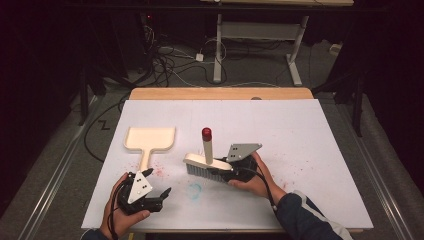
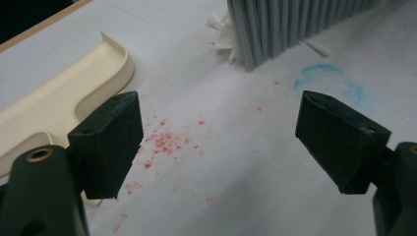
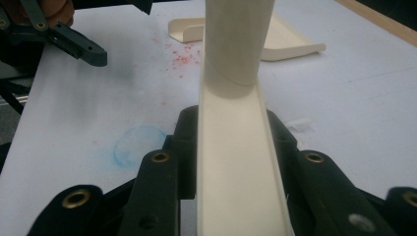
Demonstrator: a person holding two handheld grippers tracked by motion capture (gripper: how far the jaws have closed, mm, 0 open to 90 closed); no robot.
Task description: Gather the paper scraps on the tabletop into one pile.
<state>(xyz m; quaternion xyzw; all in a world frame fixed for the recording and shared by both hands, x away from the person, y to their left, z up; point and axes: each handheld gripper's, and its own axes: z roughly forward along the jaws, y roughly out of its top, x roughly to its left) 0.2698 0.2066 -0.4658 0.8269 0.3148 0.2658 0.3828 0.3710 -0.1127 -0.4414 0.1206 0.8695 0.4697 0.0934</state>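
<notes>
A cream hand brush point(image 1: 206, 164) with grey bristles and a red-capped handle stands on the white table sheet point(image 1: 300, 130). My right gripper point(image 1: 231, 170) is shut on the brush's cream back point(image 3: 236, 162), its two jaws pressed against both sides. A cream dustpan point(image 1: 149, 140) lies to the left, handle toward me. My left gripper point(image 1: 162, 196) rests near the table's front edge, open with nothing between its jaws. In the left gripper view, red crumbs point(image 2: 164, 140) lie scattered on the sheet ahead of it, the dustpan point(image 2: 69, 93) to its left and the bristles point(image 2: 290, 24) beyond.
A blue ring-shaped smear point(image 1: 195, 191) marks the sheet between my two hands. A small white scrap point(image 3: 300, 124) lies by the brush. The wooden table edge point(image 1: 220, 93) runs along the far side, with cables and a desk frame point(image 1: 260, 40) on the floor behind.
</notes>
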